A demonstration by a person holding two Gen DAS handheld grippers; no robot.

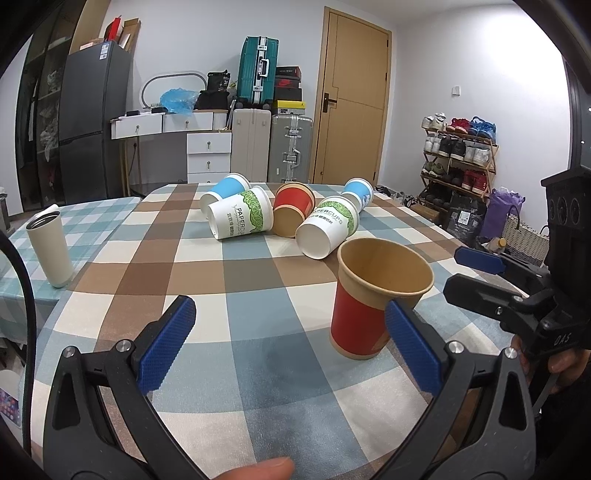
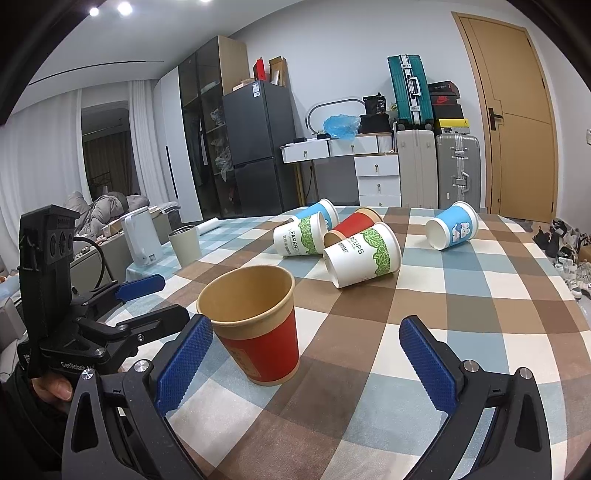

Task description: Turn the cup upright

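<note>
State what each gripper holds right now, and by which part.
Nothing. The left gripper and right gripper are both open; the upright red cup stands free on the table, outside both gaps.

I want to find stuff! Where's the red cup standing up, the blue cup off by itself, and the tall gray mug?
standing red cup (image 2: 264, 347), right wrist view, red side wall
lone blue cup (image 2: 456, 227), right wrist view, blue side
gray mug (image 1: 50, 251), left wrist view, side wall

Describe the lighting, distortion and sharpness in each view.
Left wrist view: heavy fisheye bowing of the door, dark vignette corners, even soft light, upright red cup sharp. Right wrist view: ceiling spotlights glare, same curvature, faint shadow beside the upright red cup.
</note>
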